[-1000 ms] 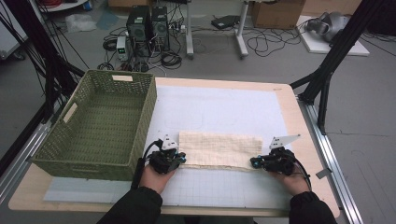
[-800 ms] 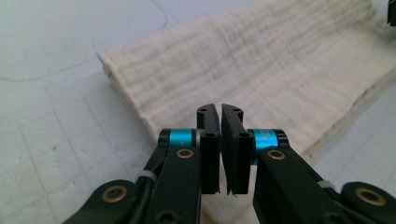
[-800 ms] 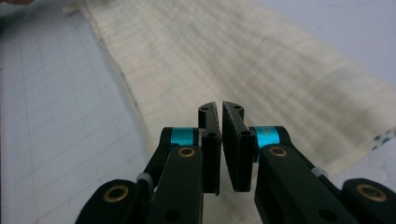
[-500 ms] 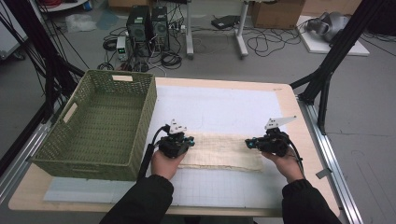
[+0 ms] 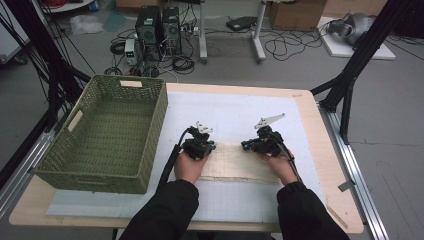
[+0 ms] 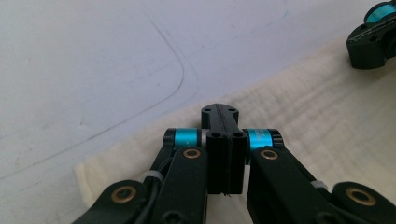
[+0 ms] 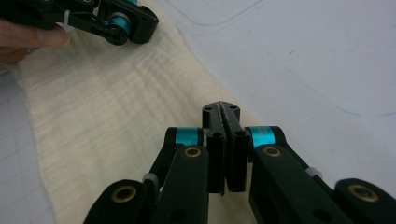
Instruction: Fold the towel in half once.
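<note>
Cream, crinkled muslin-like cloth (image 5: 239, 162) lies flat as a folded rectangular band on the white gridded mat (image 5: 240, 112) that covers the pale wooden bench (image 5: 320, 150), toward the person's side and right of the basket. Its weave shows fine wavy ribs running along its length, and its far long edge looks thick and layered in the left tool view (image 6: 299, 121) and in the right tool view (image 7: 112, 116). No print, tag or lettering can be read on the cloth.

The left tool (image 5: 201, 145), black with turquoise rings at the jaw pivots, sits at the cloth's far left corner; in its own view (image 6: 219, 114) its jaws are clenched together at the cloth's far edge, and whether fabric is pinched between them cannot be told. The right tool (image 5: 258, 144) sits at the far edge further right, and its jaws (image 7: 221, 112) are likewise pressed tight at the cloth's edge, with any pinched fabric hidden. Each tool is carried by a hand in a black sleeve, the left hand (image 5: 190, 165) and the right hand (image 5: 280, 165) resting over the cloth.

A green woven rectangular basket (image 5: 75, 170) stands at the bench's left side, just beside the left arm. A small pale label (image 5: 131, 84) sits on its far rim, its writing too small to read. Faint curved pen lines mark the mat beyond the cloth.
</note>
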Demonstrator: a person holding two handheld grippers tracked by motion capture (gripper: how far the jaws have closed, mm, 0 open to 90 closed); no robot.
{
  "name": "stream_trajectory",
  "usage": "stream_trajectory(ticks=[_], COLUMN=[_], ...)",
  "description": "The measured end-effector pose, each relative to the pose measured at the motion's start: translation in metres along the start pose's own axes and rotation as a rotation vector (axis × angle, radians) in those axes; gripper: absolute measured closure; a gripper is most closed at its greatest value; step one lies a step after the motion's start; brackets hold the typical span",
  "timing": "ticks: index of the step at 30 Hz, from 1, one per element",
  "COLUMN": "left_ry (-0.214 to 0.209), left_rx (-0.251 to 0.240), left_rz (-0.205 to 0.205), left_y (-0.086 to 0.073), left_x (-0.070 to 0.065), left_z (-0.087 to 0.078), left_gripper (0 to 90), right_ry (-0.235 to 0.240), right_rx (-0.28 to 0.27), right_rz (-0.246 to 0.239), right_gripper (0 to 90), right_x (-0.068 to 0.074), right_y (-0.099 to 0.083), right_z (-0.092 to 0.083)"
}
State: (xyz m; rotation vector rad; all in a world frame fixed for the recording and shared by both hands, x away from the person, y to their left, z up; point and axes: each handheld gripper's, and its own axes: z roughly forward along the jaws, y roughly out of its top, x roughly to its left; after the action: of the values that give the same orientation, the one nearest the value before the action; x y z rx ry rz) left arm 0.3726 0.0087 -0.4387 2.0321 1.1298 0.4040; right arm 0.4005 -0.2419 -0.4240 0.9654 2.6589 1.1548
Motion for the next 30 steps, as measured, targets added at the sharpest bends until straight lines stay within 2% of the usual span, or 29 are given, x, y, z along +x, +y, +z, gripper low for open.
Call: stream_trajectory(ticks=[1,4,6,8,11,14,19,22,30], left_ry=[0.004,0.013,0.025,0.033,0.048,0.063,0.091,0.104,0.107], left_rx=[0.017,0.017,0.020,0.022,0.020,0.015,0.006,0.002,-0.004], left_rz=[0.007,0.009,0.022,0.016,0.002,-0.007,-0.024,-0.020,-0.015], left_y=[-0.001,-0.002,-0.002,-0.004,-0.007,-0.011,-0.017,-0.019,-0.021], left_x=[0.001,0.002,0.004,0.008,0.013,0.019,0.027,0.028,0.030], left_z=[0.002,0.001,-0.001,-0.003,-0.008,-0.012,-0.019,-0.022,-0.023], left_gripper=[89.5,89.5,89.5,89.5,89.5,89.5,89.4,89.3,88.3], right_ry=[-0.002,-0.015,-0.023,-0.038,-0.049,-0.068,-0.081,-0.098,-0.116], right_rx=[0.016,0.057,0.057,0.069,0.067,0.067,0.020,0.011,-0.025], right_rz=[0.010,0.018,0.023,0.020,0.053,0.064,0.112,0.123,0.159], right_gripper=[89.3,89.3,89.3,88.9,87.8,87.8,87.7,86.8,86.2], right_x=[-0.001,-0.003,-0.005,-0.008,-0.015,-0.022,-0.032,-0.036,-0.045], right_y=[0.000,-0.004,-0.005,-0.008,-0.015,-0.023,-0.046,-0.054,-0.072], right_z=[0.004,0.011,0.008,0.003,-0.006,-0.016,-0.033,-0.042,-0.057])
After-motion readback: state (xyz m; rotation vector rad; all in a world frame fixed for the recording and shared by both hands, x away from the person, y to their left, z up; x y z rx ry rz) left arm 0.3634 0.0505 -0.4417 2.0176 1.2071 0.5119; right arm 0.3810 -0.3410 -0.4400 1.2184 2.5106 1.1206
